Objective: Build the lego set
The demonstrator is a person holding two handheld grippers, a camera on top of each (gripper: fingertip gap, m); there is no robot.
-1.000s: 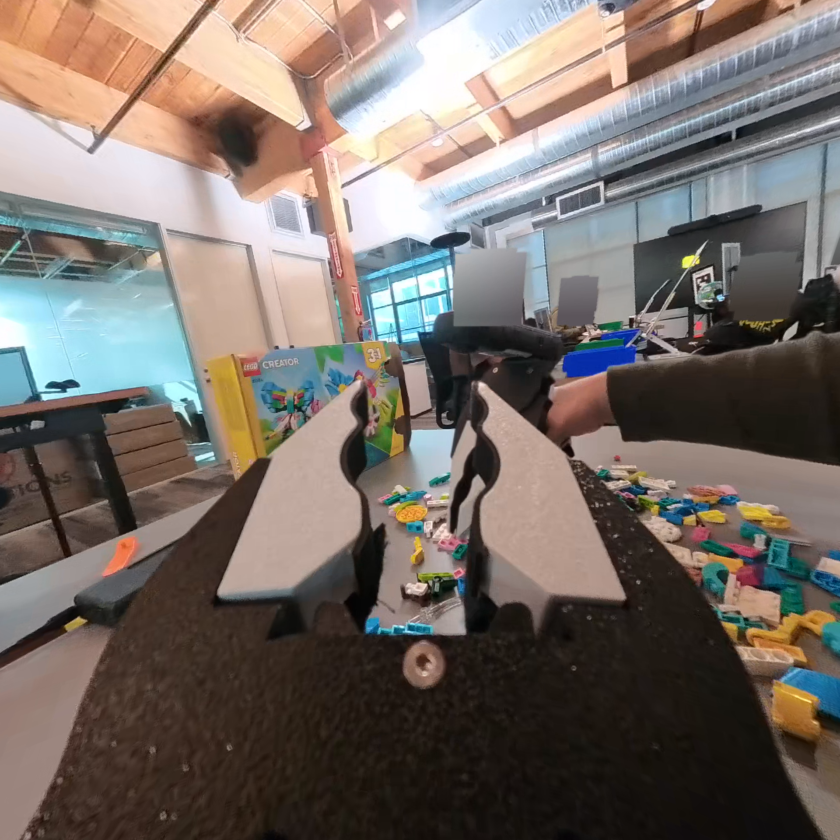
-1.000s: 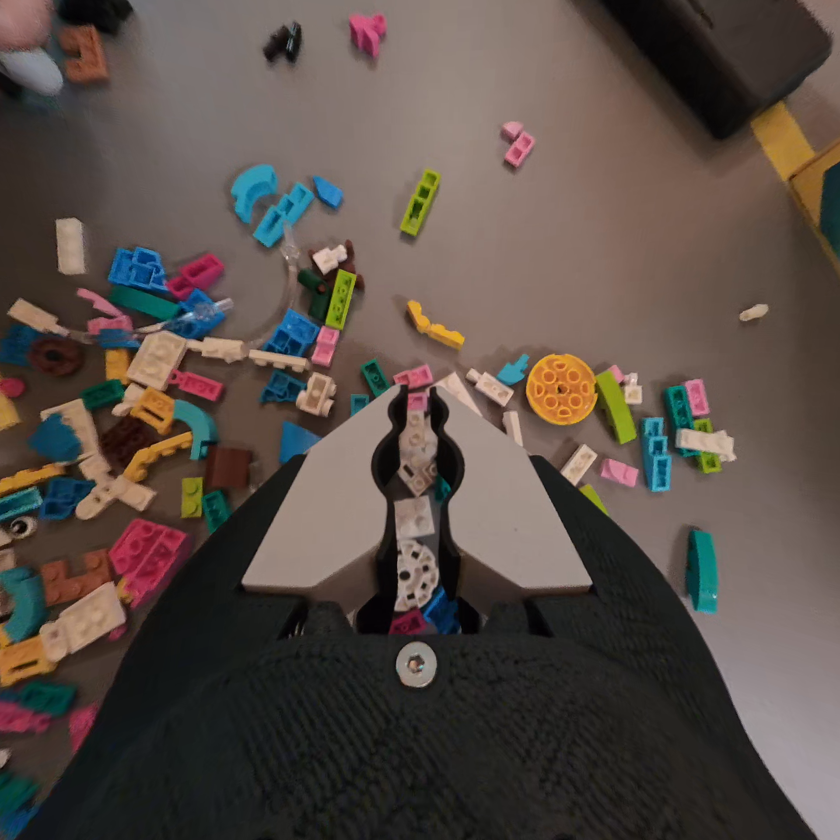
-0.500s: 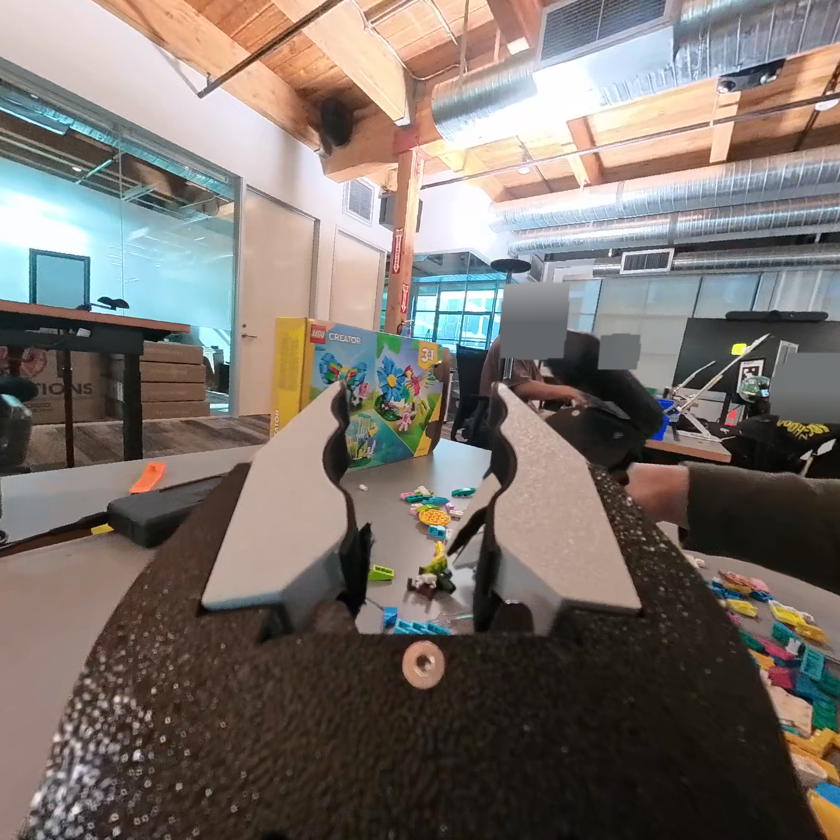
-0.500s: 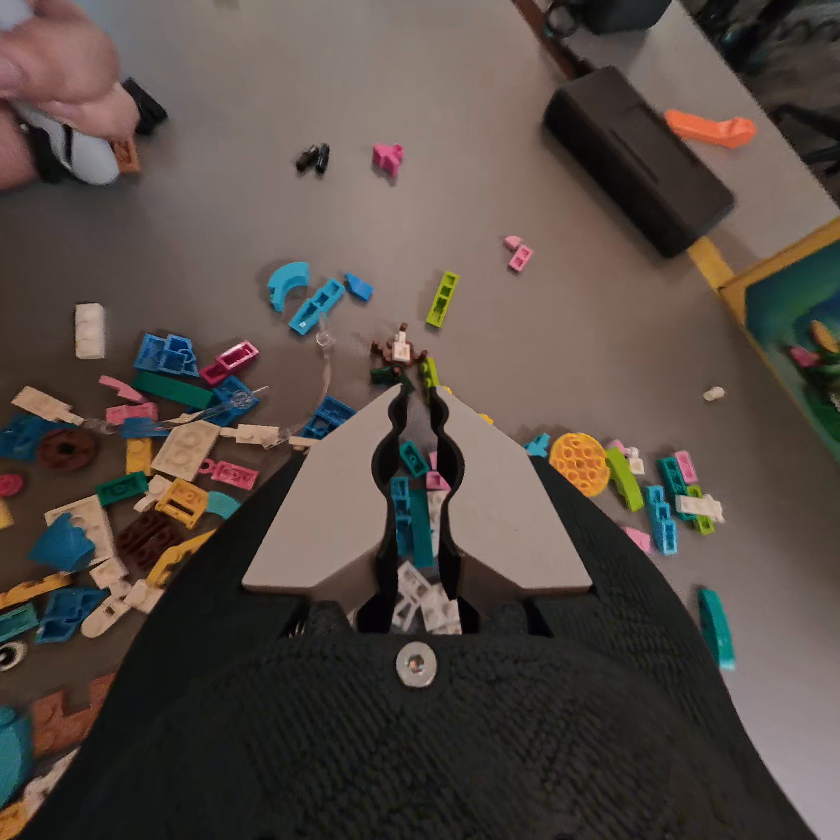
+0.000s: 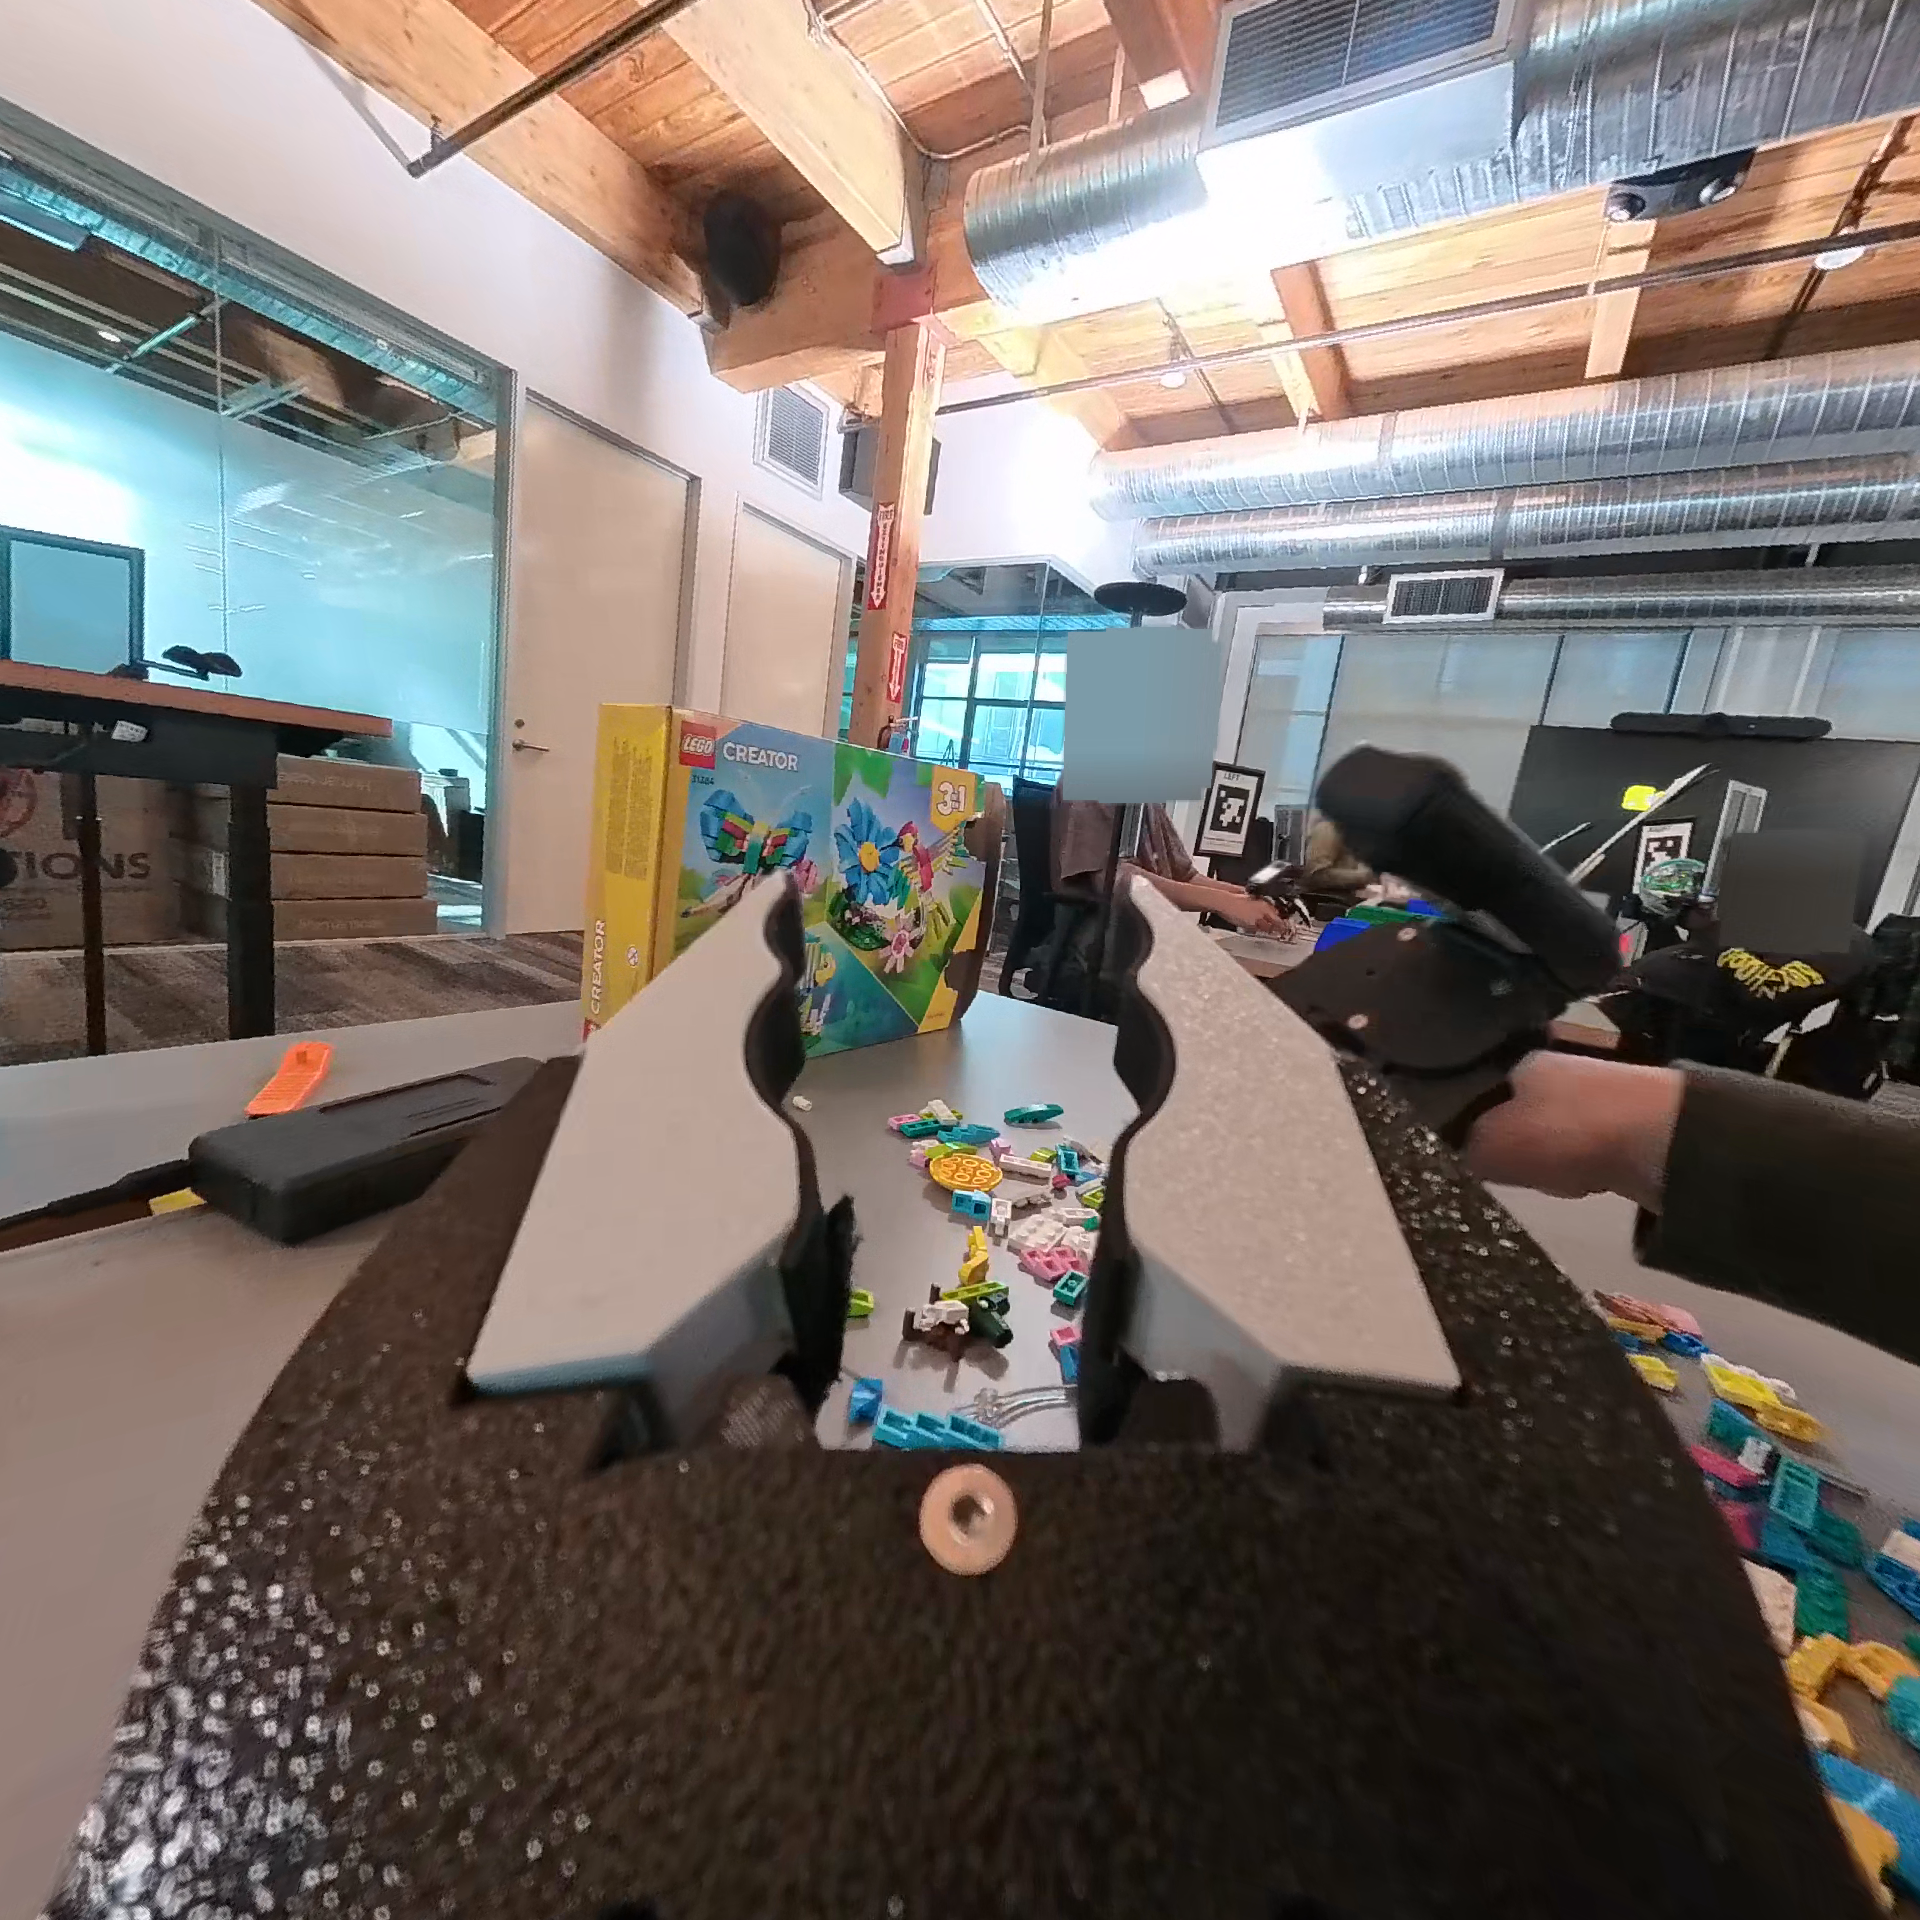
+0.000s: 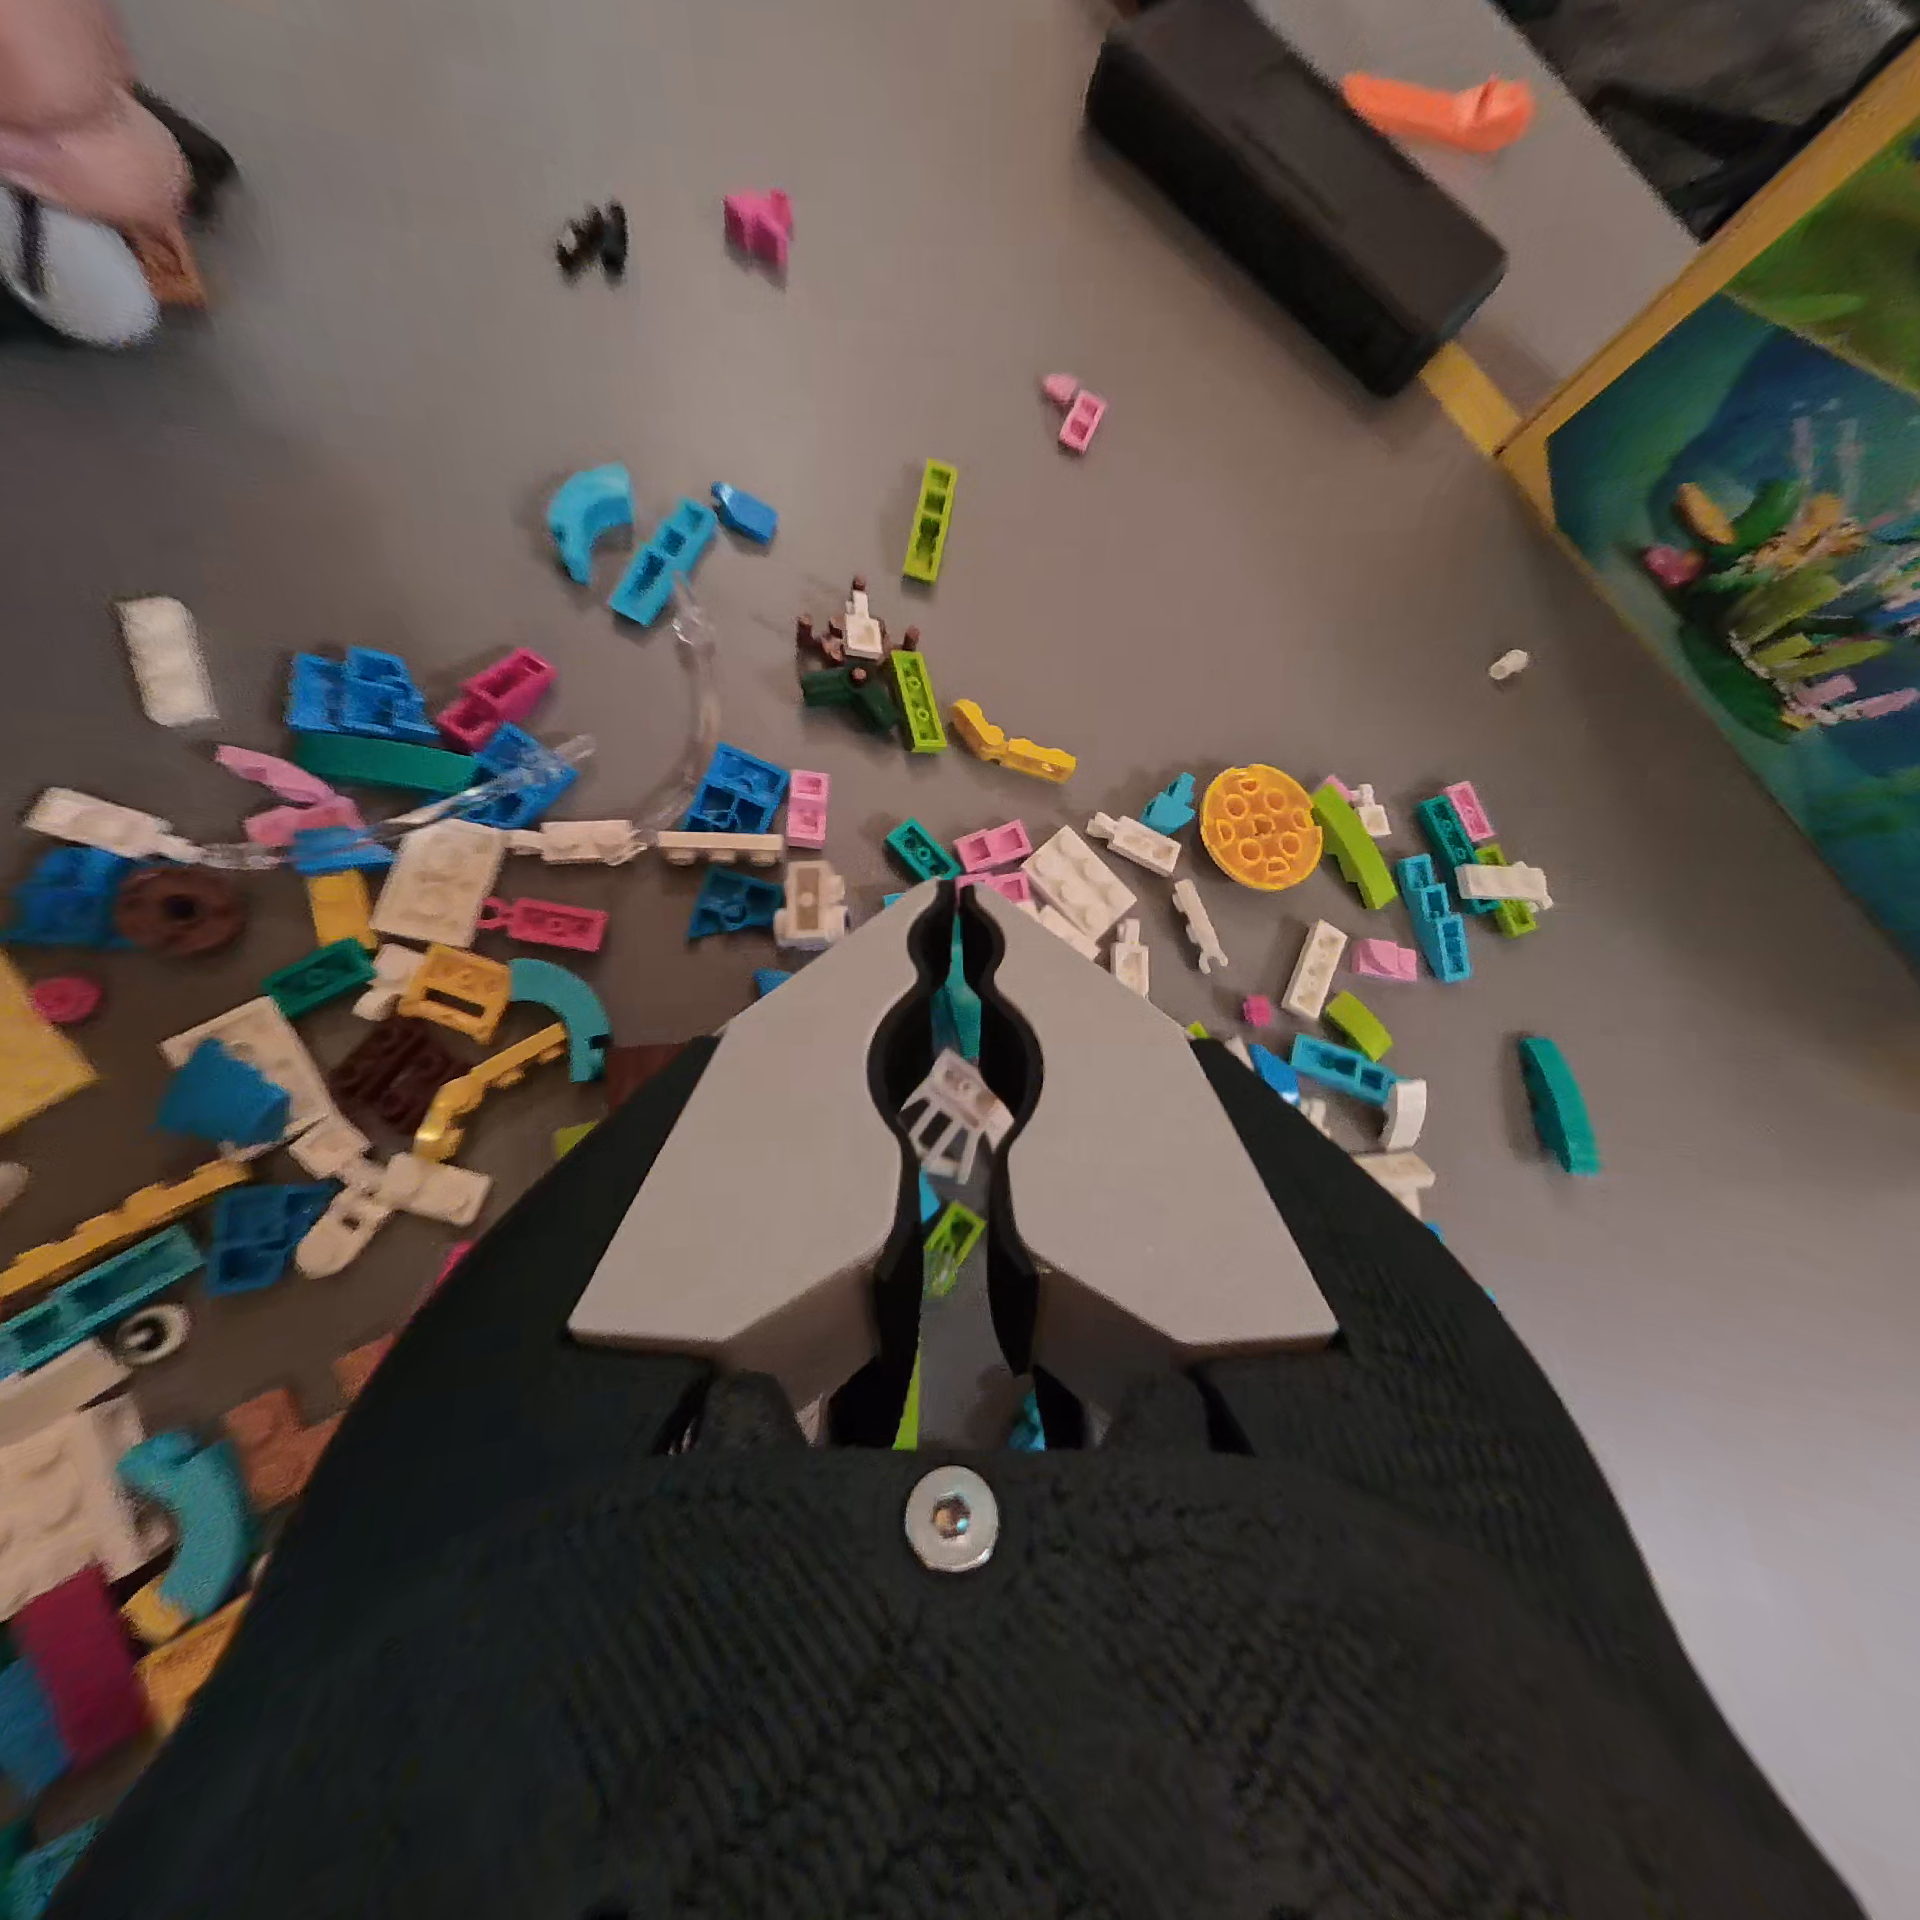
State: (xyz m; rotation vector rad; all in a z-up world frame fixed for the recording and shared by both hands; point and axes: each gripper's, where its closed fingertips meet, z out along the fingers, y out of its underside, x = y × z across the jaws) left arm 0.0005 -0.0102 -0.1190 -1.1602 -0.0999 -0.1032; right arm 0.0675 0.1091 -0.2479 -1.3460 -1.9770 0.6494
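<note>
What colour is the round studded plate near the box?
Yellow-orange round plate; the right wrist view shows it best.

A smooth grey tabletop [image 6: 1299,644] carries everything. Loose plastic bricks in blue, teal, pink, white and yellow [image 6: 436,862] spread across the left and middle of the right wrist view. A round yellow studded plate [image 6: 1260,827] lies right of centre. At upper right rest a flat black rectangular case [image 6: 1288,187], an orange plastic tool [image 6: 1439,109] and a yellow-edged cardboard box [image 6: 1766,540].
</note>
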